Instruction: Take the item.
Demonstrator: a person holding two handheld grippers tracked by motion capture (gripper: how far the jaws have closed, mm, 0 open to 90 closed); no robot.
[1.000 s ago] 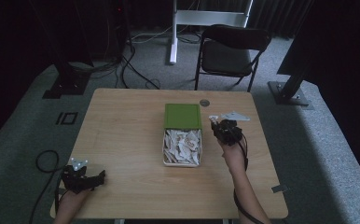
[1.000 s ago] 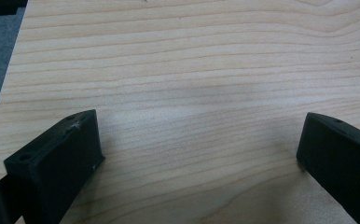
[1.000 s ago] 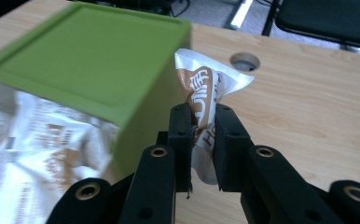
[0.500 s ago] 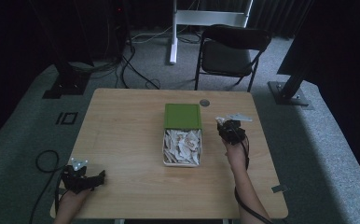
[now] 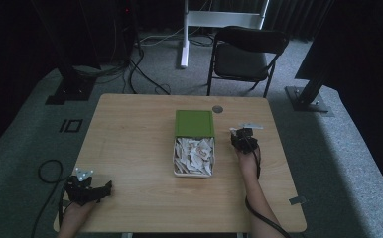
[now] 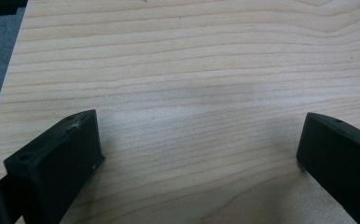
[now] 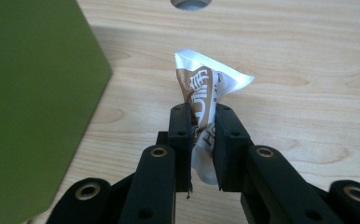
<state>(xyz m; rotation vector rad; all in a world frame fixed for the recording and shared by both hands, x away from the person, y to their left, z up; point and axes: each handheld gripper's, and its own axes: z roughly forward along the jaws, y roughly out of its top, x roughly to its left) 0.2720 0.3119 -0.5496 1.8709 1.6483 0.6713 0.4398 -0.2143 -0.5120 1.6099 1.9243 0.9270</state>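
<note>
Pinching a white-and-brown sachet [image 7: 205,100] between shut jaws, the right tongs [image 5: 242,139] sit right of centre in the high view, just beside the box [image 5: 193,171] of similar sachets. Grip is on the sachet's lower half, so the top flares free; probably held clear of the box for sorting or setting down on the desk [image 5: 135,144]. Green lid [image 5: 194,123] lies at the box's far end, keeping the contents reachable. Left tongs [image 5: 86,189] rest at lower left of the frame, jaws wide apart over bare wood, holding nothing, likely parked out of the way.
</note>
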